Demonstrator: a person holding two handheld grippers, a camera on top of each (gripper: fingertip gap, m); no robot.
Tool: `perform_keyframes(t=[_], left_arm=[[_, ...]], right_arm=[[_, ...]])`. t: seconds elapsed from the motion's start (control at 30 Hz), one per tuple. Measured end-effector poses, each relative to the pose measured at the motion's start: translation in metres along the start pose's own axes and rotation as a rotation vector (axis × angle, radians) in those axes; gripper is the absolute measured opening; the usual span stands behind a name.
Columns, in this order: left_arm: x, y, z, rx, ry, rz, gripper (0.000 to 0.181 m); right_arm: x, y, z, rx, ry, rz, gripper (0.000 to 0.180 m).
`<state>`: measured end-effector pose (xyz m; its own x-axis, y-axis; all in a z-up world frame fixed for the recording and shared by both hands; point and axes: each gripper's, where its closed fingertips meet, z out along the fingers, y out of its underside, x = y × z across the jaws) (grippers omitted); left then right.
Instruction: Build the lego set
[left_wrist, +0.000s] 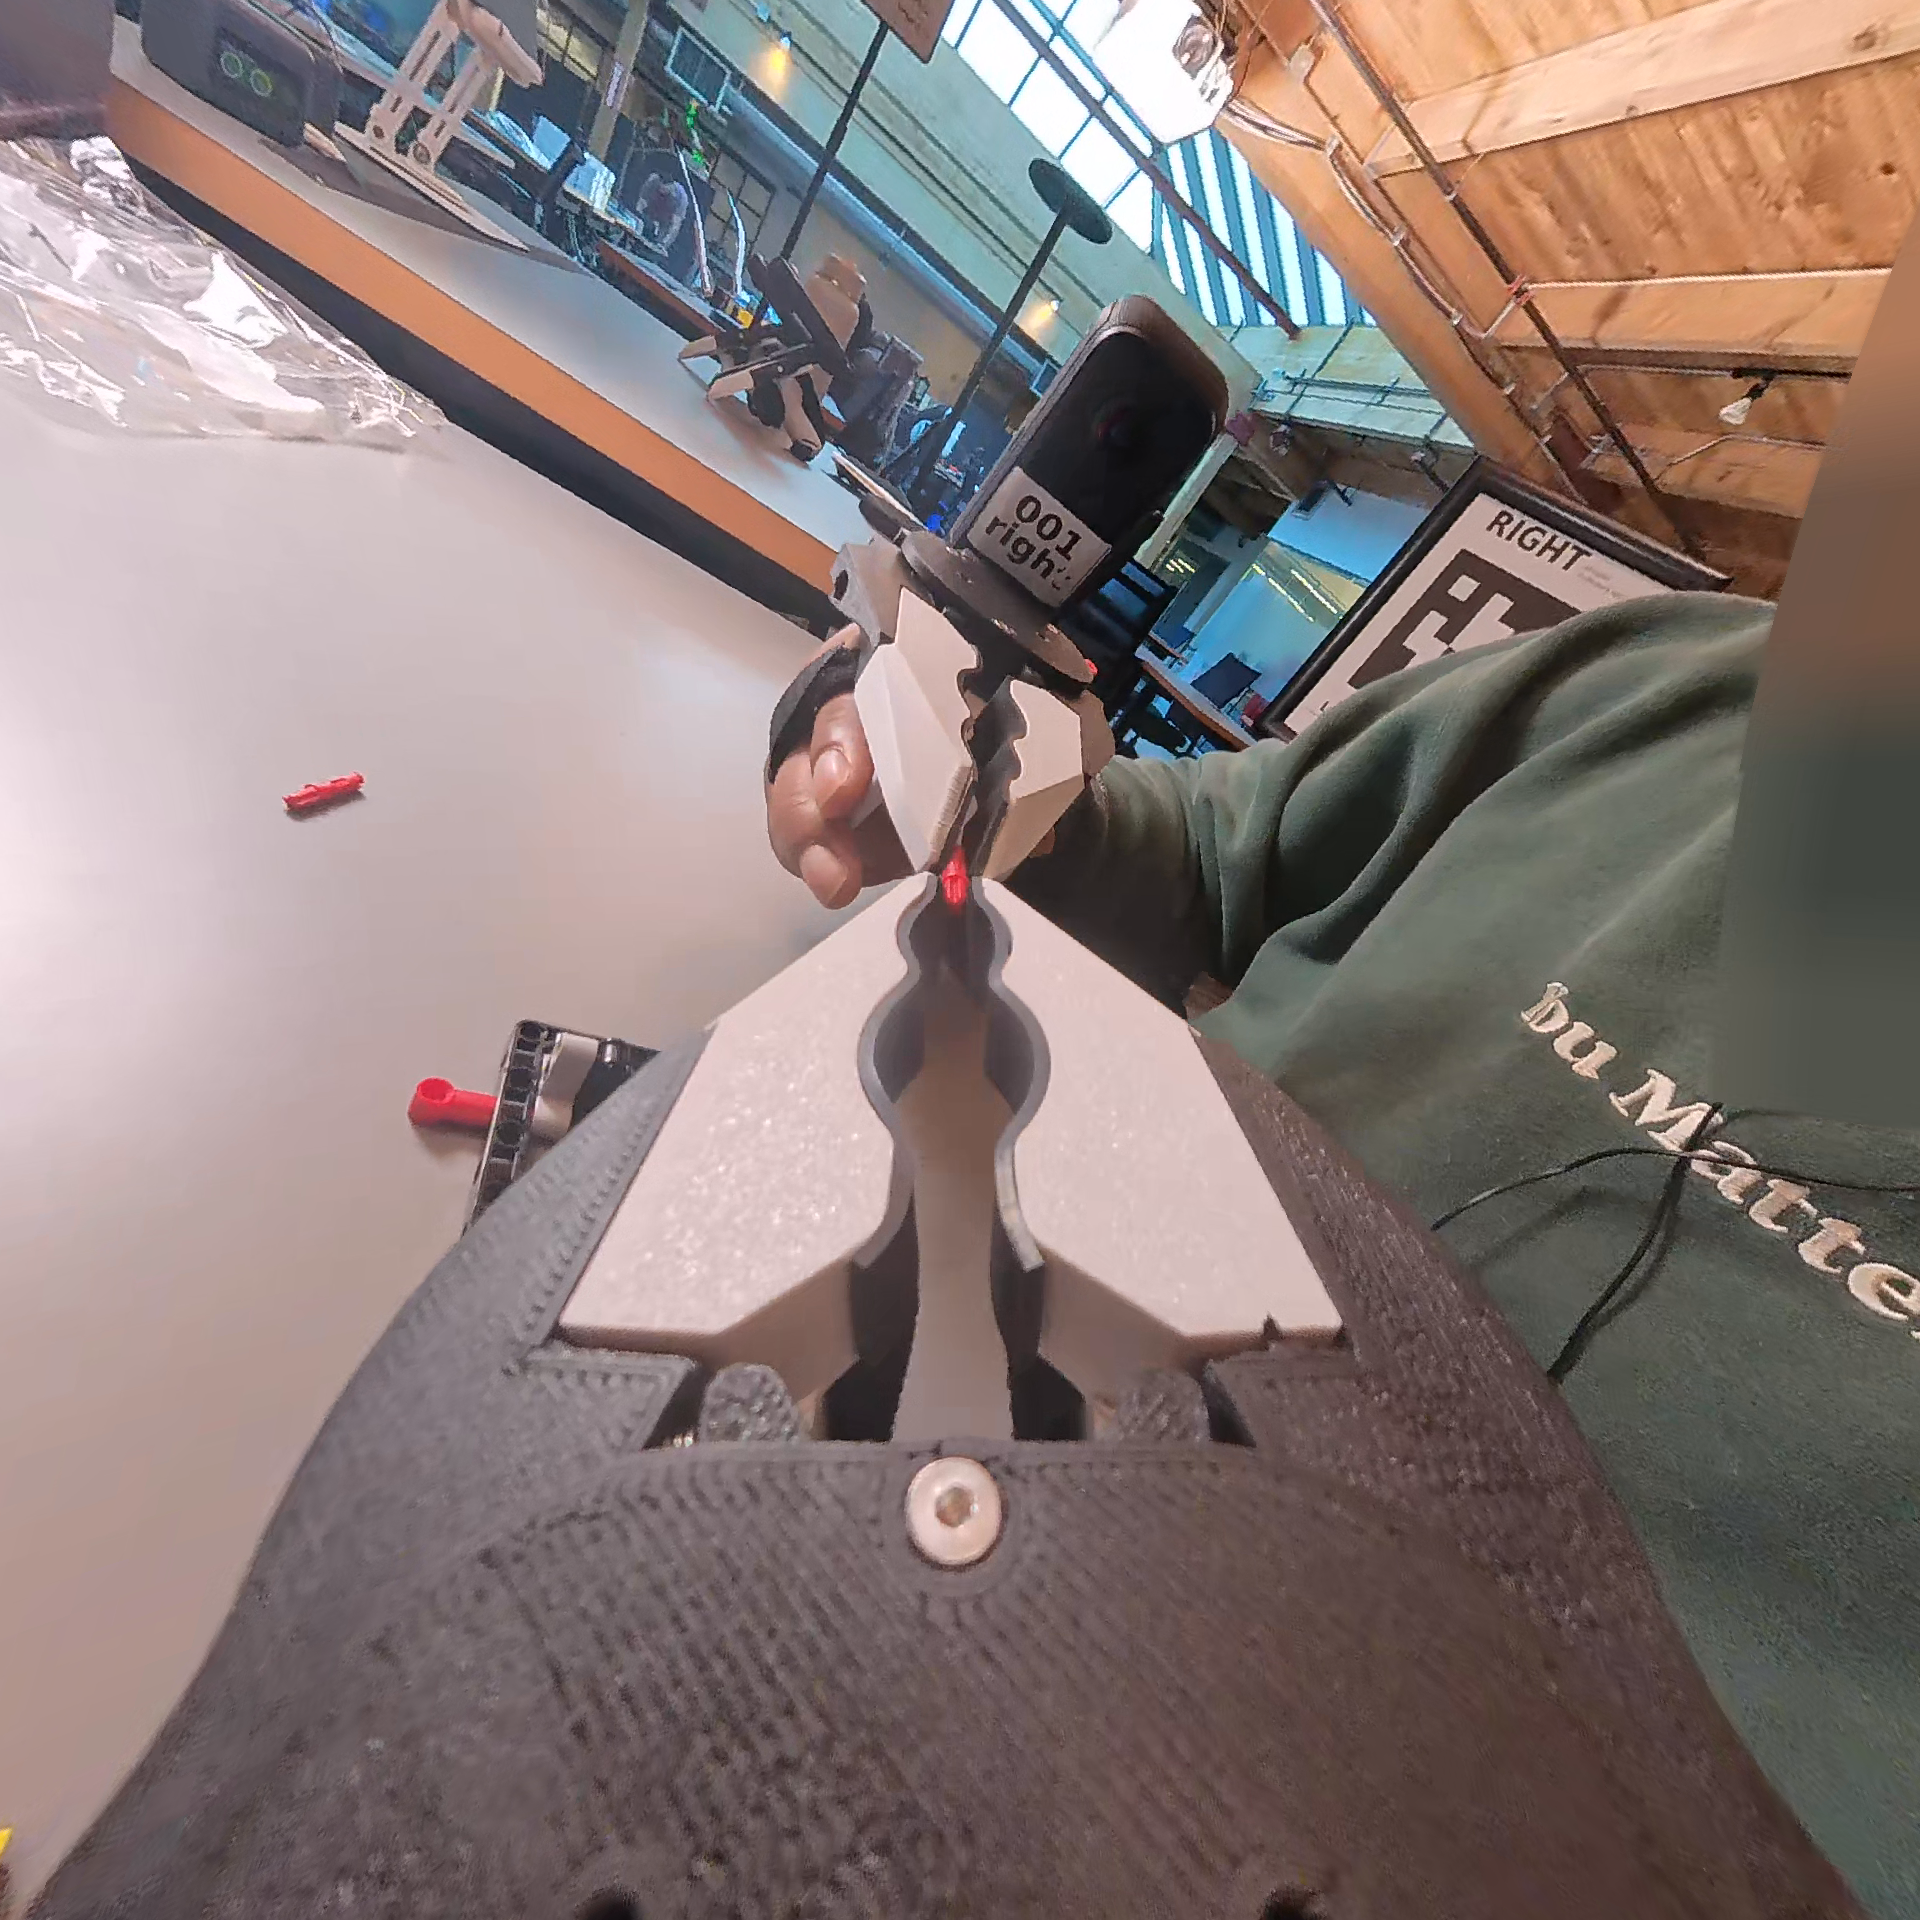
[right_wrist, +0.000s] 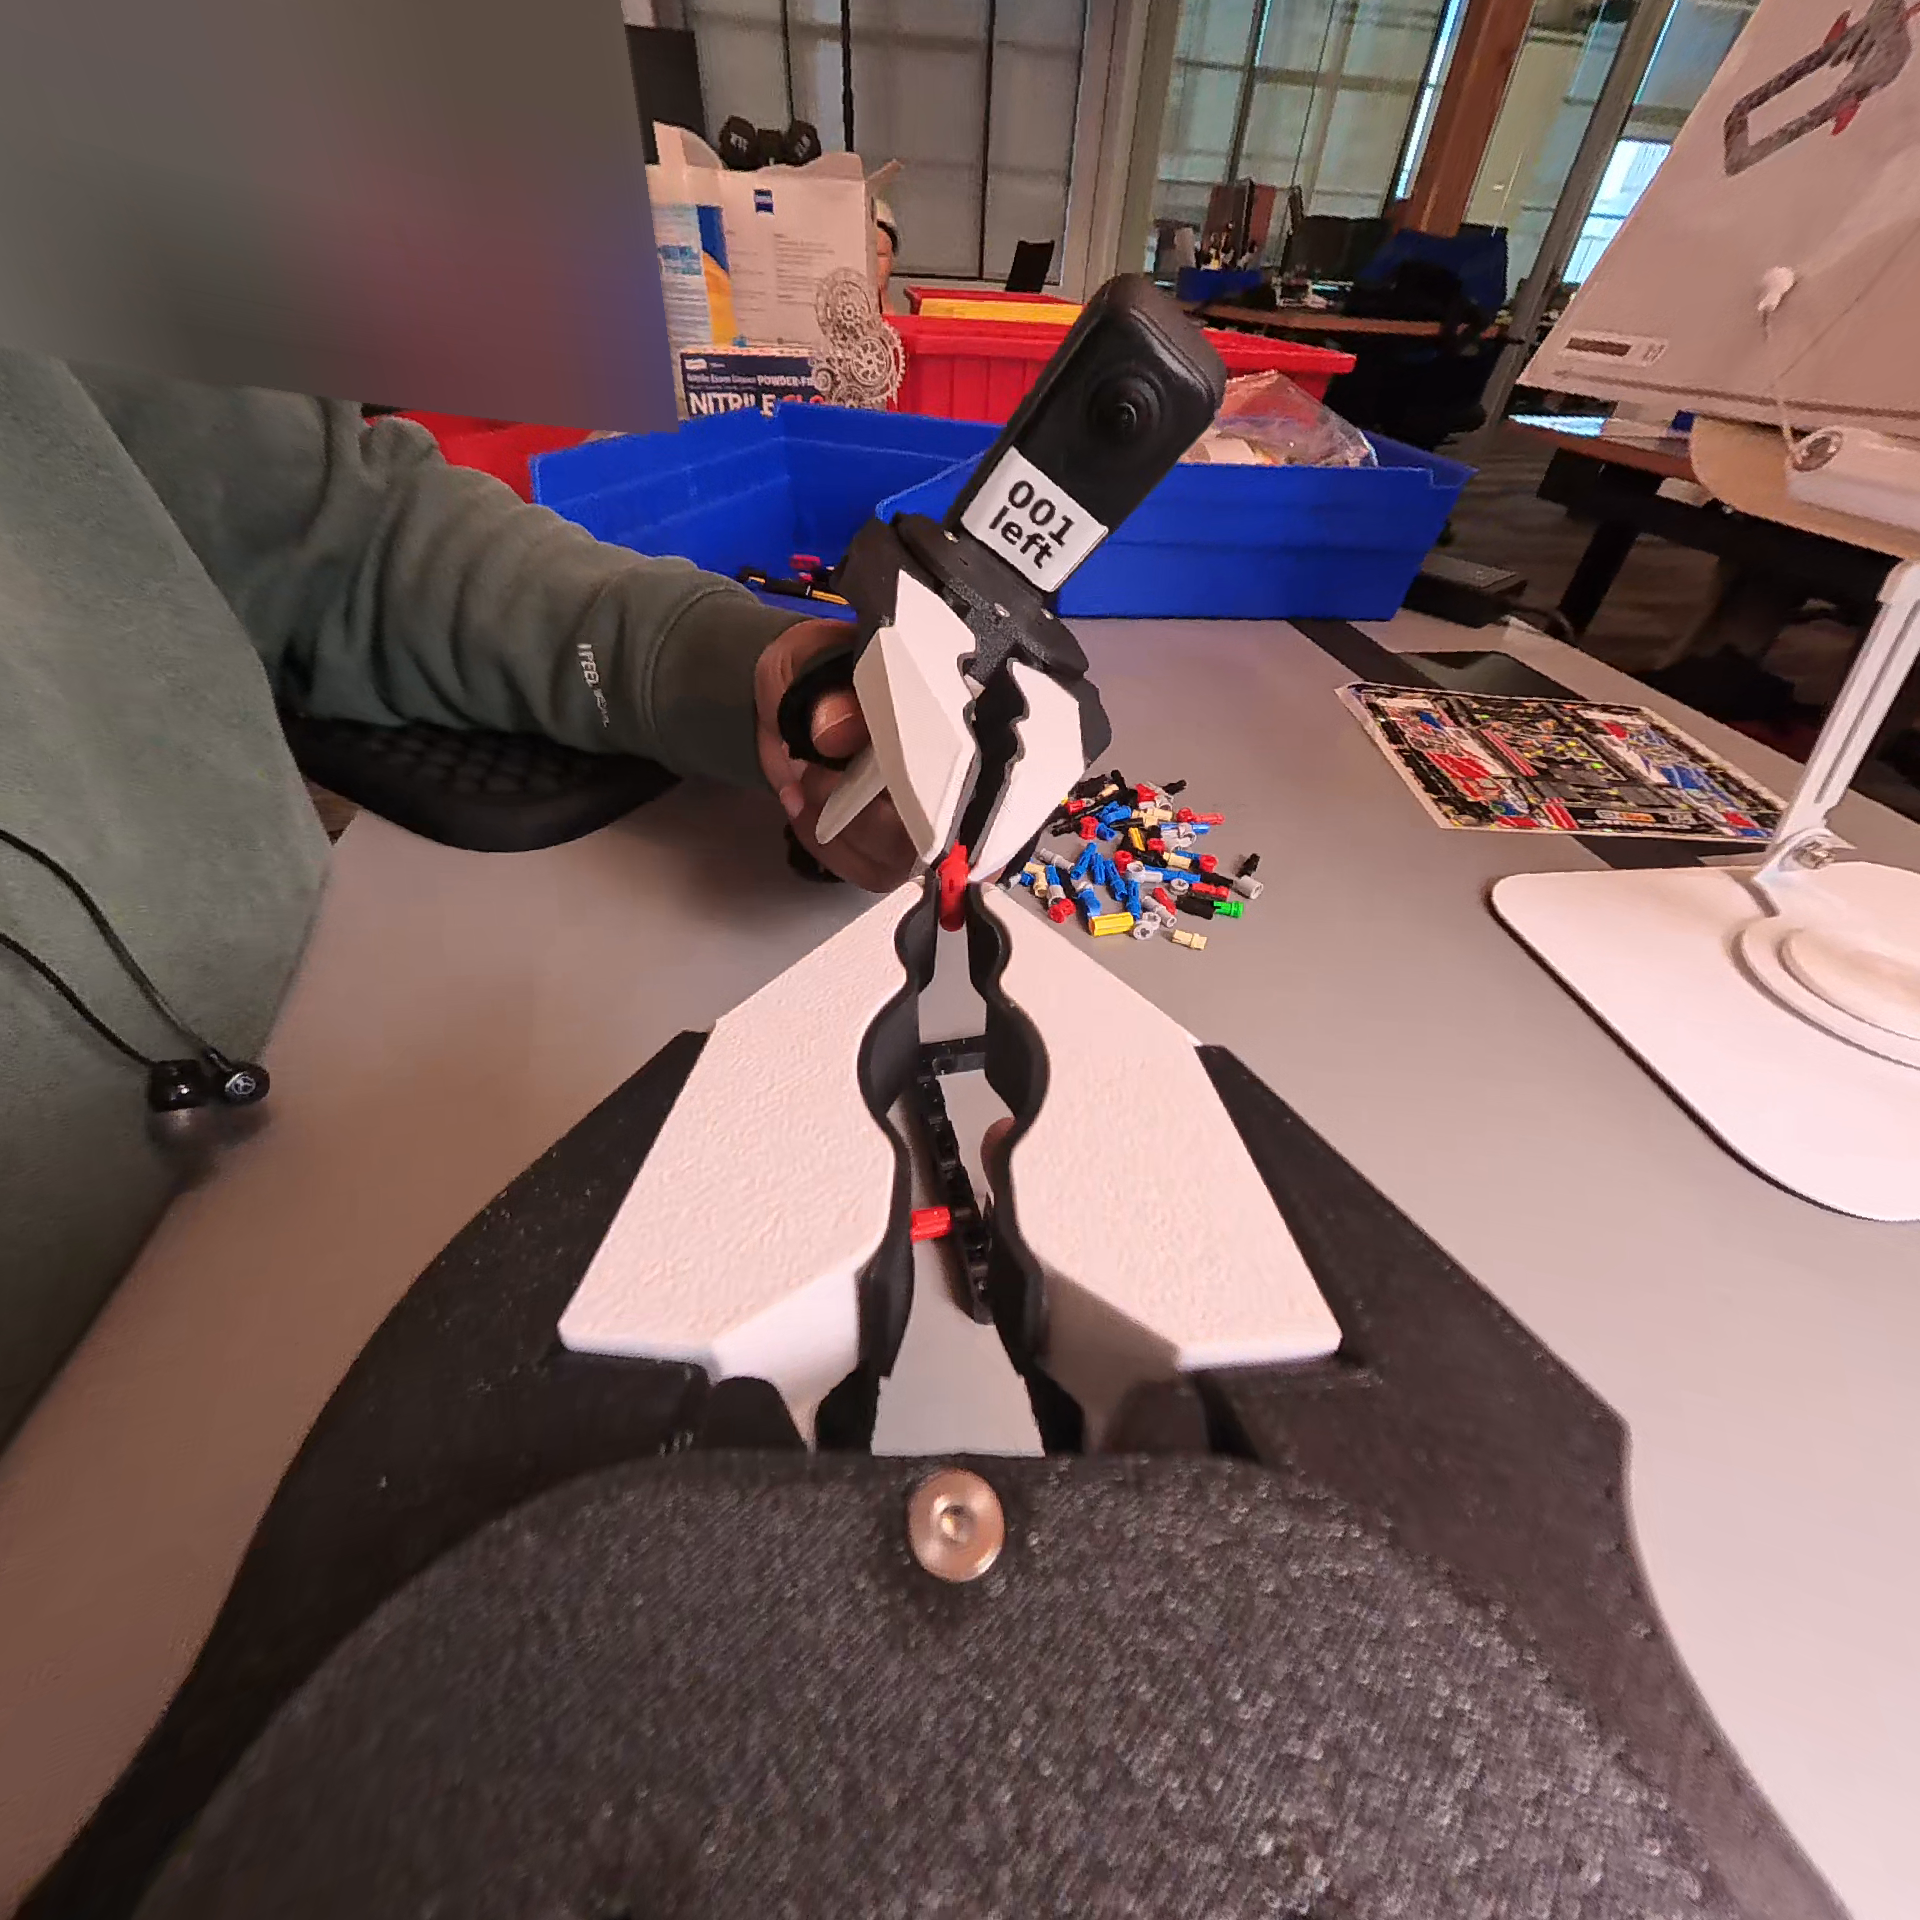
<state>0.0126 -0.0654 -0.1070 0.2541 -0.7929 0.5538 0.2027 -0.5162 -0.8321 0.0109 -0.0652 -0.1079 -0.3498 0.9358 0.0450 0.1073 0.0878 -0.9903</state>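
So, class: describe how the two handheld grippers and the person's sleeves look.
Both the left gripper and the right gripper have white angular fingers with wavy black inner pads, on textured black bodies. Each carries a black camera with a white label. The sleeves are dark green.

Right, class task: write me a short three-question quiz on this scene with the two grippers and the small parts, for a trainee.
1. True or false: the left gripper and the right gripper both pinch the red pin, tip to tip.
2. The pile of small parts lies on: A the table; B a red bin; C a chair.
3. What colour is the stand on the table?
Key: 1 true; 2 A; 3 white.
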Motion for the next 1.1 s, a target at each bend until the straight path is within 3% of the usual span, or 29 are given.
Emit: perform_keyframes(t=[0.17, 0.23, 0.37, 0.47, 0.6, 0.7, 0.83, 0.93, 1.1], left_arm=[[-0.004, -0.004, 0.002, 0.017, -0.042, 0.003, 0.005], [-0.016, -0.001, 0.001, -0.038, -0.162, 0.1, 0.026], [-0.06, 0.034, -0.011, -0.386, -0.487, 0.412, 0.063], [-0.076, 0.063, -0.006, -0.584, -0.548, 0.481, 0.078], [-0.087, 0.071, 0.006, -0.658, -0.552, 0.477, 0.078], [-0.086, 0.072, 0.011, -0.677, -0.511, 0.489, 0.058], [-0.086, 0.069, 0.012, -0.663, -0.477, 0.519, 0.061], [-0.079, 0.052, 0.018, -0.577, -0.449, 0.497, 0.054], [-0.083, 0.058, 0.029, -0.61, -0.441, 0.466, 0.055]], right_arm=[[0.005, 0.0, -0.004, -0.032, 0.005, 0.02, 0.002], [0.01, 0.003, -0.014, -0.064, -0.006, 0.018, 0.002], [0.035, 0.038, -0.041, -0.232, 0.048, 0.021, 0.002], [0.04, 0.054, -0.05, -0.297, 0.066, 0.034, 0.002], [0.038, 0.066, -0.053, -0.328, 0.067, 0.032, 0.002], [0.034, 0.073, -0.052, -0.33, 0.056, 0.046, 0.002], [0.032, 0.082, -0.051, -0.352, 0.042, 0.044, 0.002], [0.033, 0.08, -0.049, -0.339, 0.046, 0.051, 0.002], [0.034, 0.08, -0.045, -0.342, 0.058, 0.032, 0.002]])
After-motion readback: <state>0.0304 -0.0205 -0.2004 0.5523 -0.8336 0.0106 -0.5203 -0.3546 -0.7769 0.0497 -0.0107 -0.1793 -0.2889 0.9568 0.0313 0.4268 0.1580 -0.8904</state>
